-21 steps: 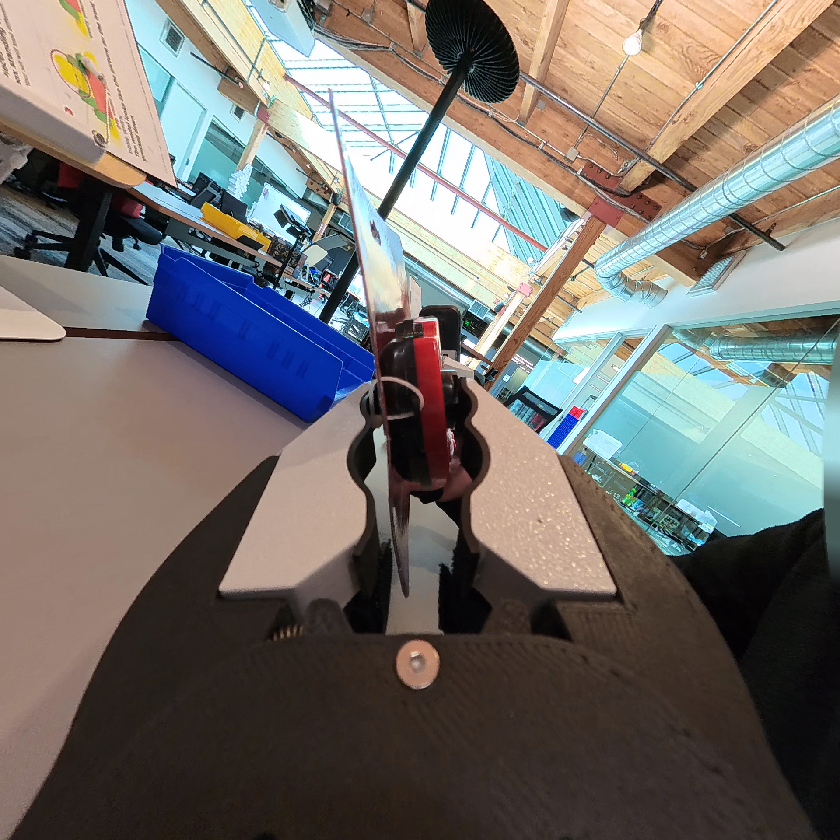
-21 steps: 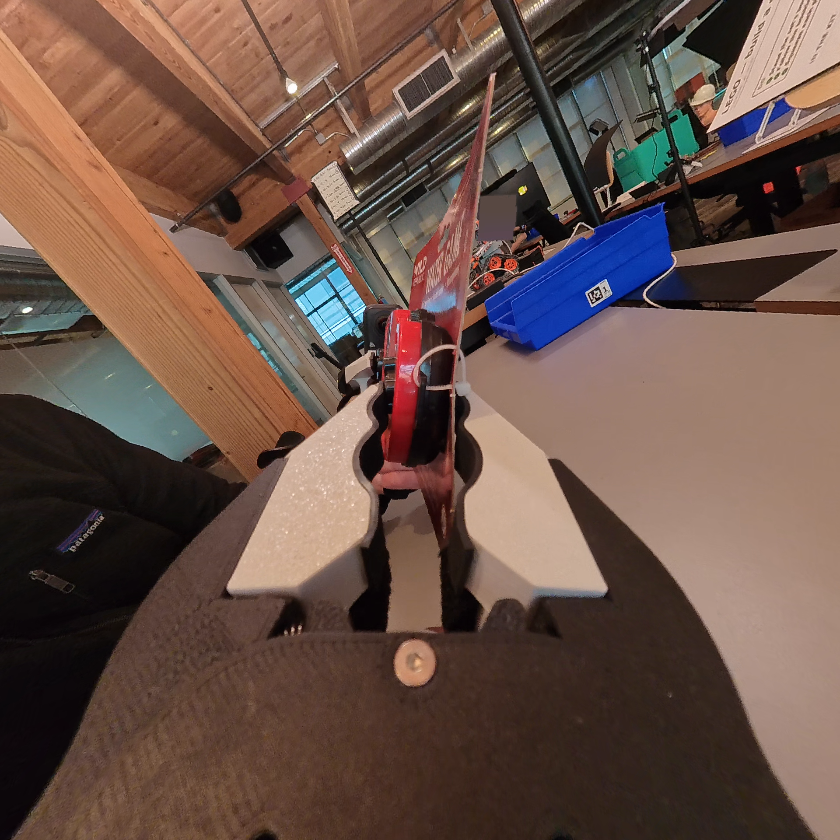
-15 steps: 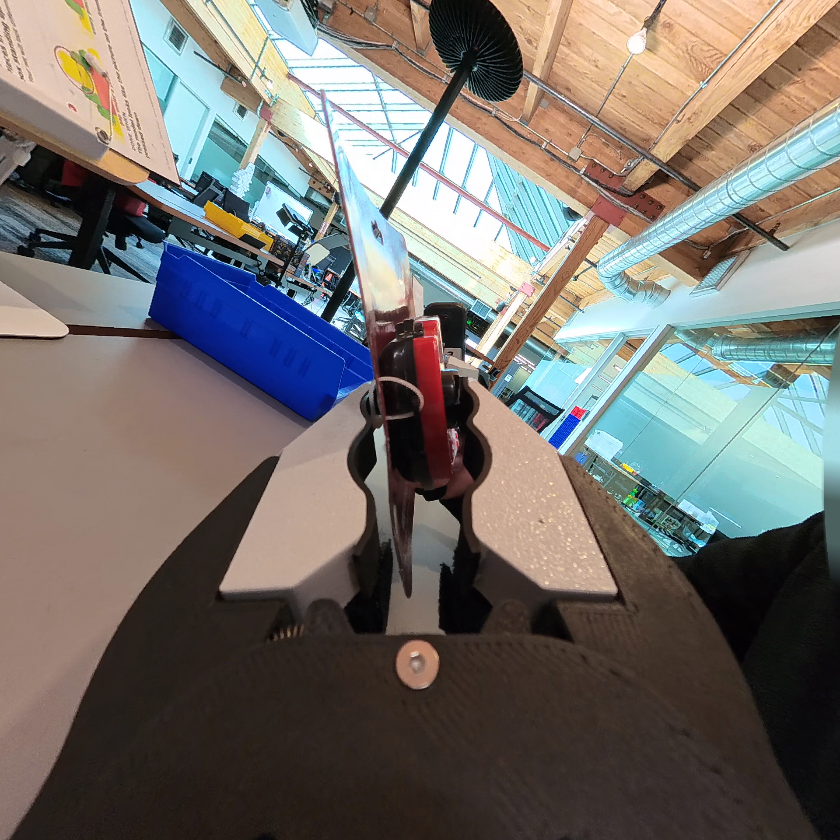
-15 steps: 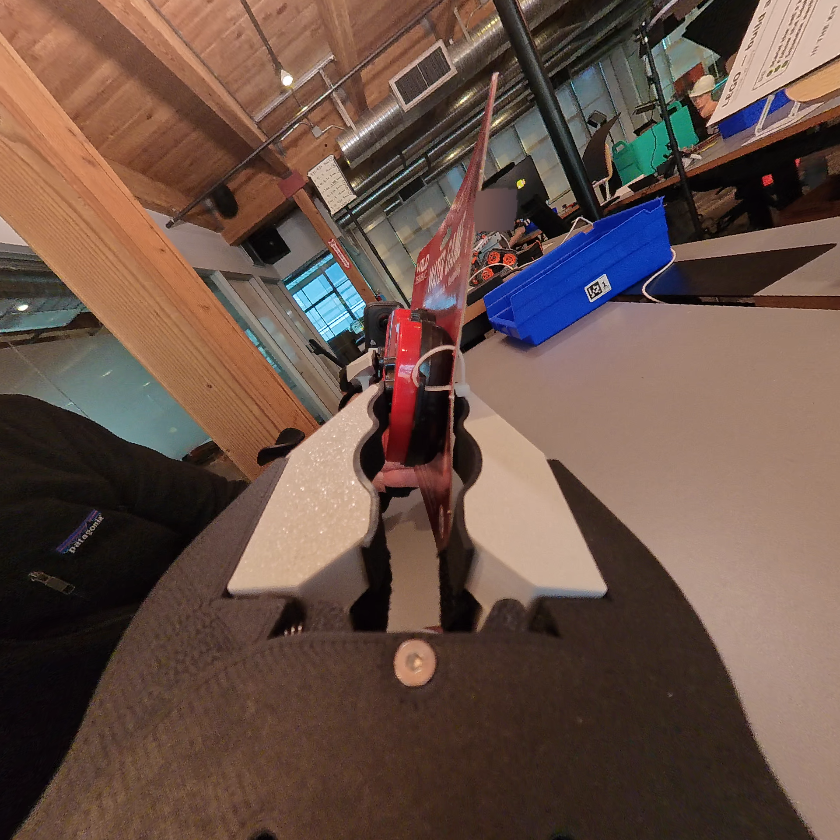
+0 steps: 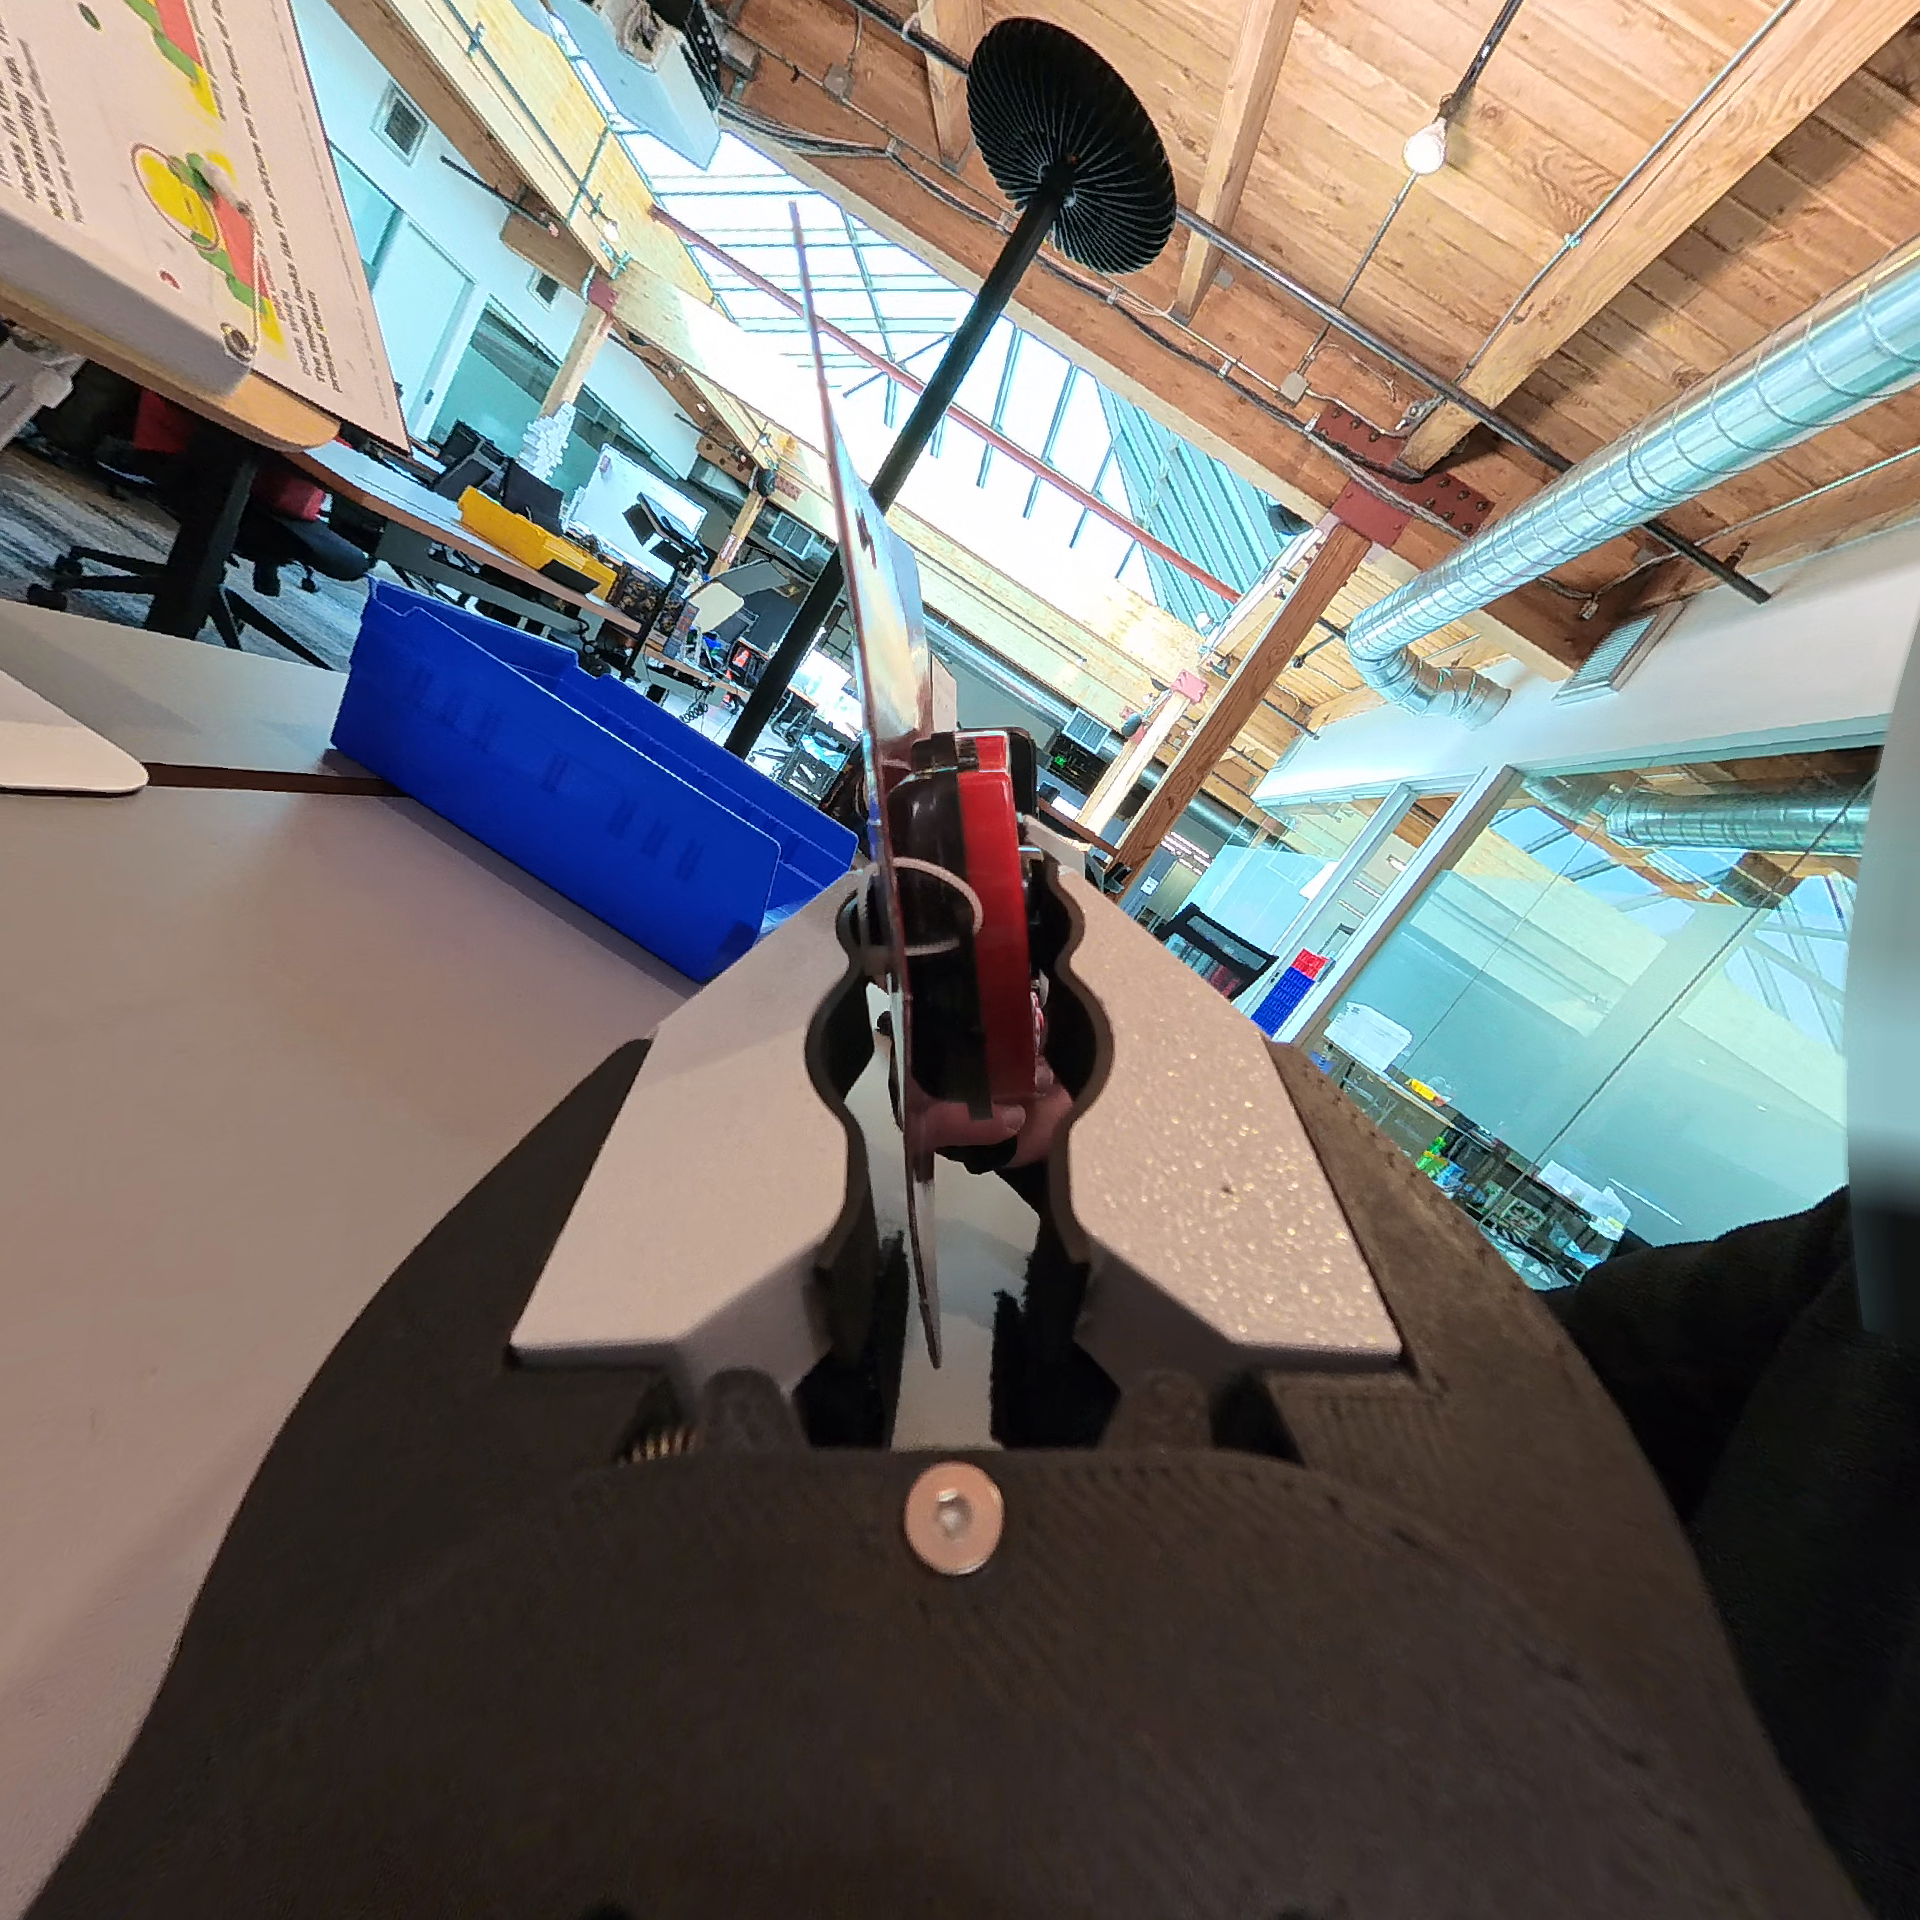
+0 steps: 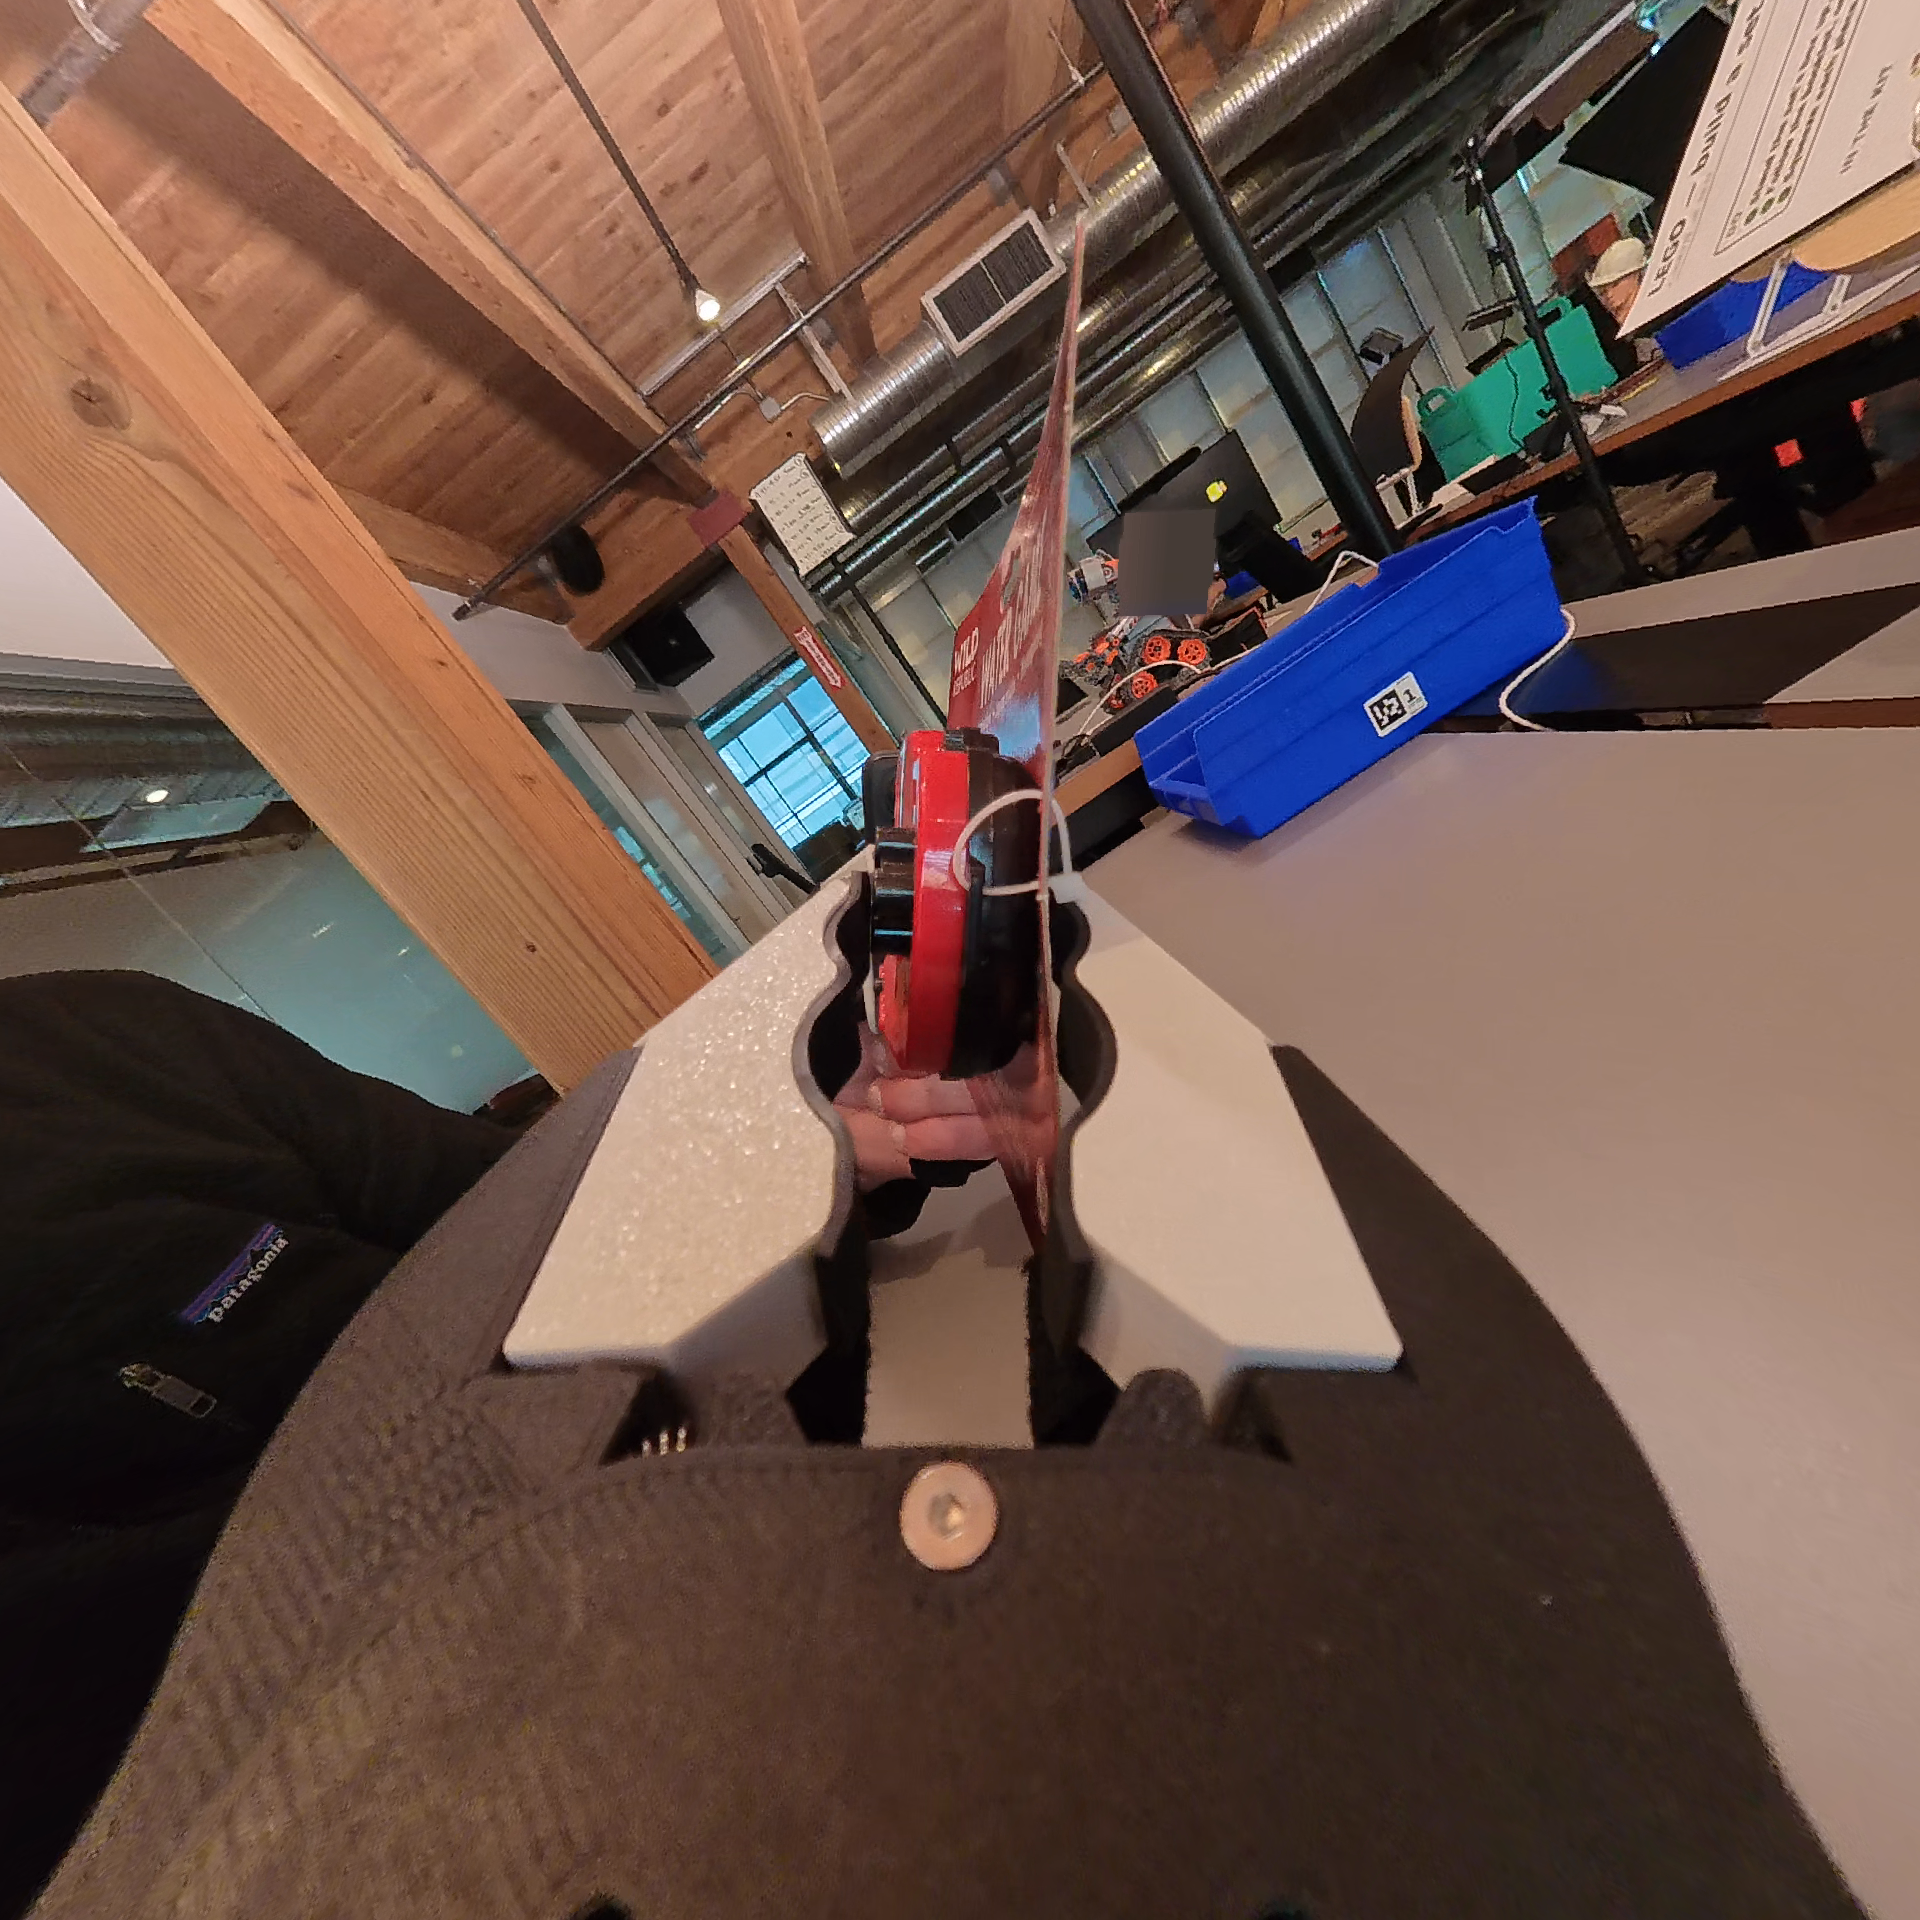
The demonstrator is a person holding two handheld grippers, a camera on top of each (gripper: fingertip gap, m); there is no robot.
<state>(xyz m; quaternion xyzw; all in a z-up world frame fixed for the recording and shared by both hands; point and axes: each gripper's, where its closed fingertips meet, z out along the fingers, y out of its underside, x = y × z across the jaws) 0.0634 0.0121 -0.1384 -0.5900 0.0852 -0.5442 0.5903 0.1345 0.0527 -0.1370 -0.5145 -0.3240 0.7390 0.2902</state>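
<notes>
Carded red-and-black toy [image 5: 961,935] sat edge-on between both pairs of jaws, long axis of backing card [image 5: 883,623] running up and away. Left gripper [image 5: 951,914] clamped it; right gripper [image 6: 961,914] clamped it from opposite end, neither nearer. Zip tie [image 6: 1013,842] bound toy to card. Blue bin [image 6: 1351,686] well apart on grey desk [image 6: 1507,1039]. Bare fingers [image 6: 925,1132] below toy, possibly steadying it.

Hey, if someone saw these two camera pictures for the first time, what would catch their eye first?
First, the red and black toy tied by a white zip tie to a tall red backing card: both the left gripper and the right gripper have their jaws shut on it, above the grey table. Next, the blue bin on that table, beyond the jaws.
</notes>
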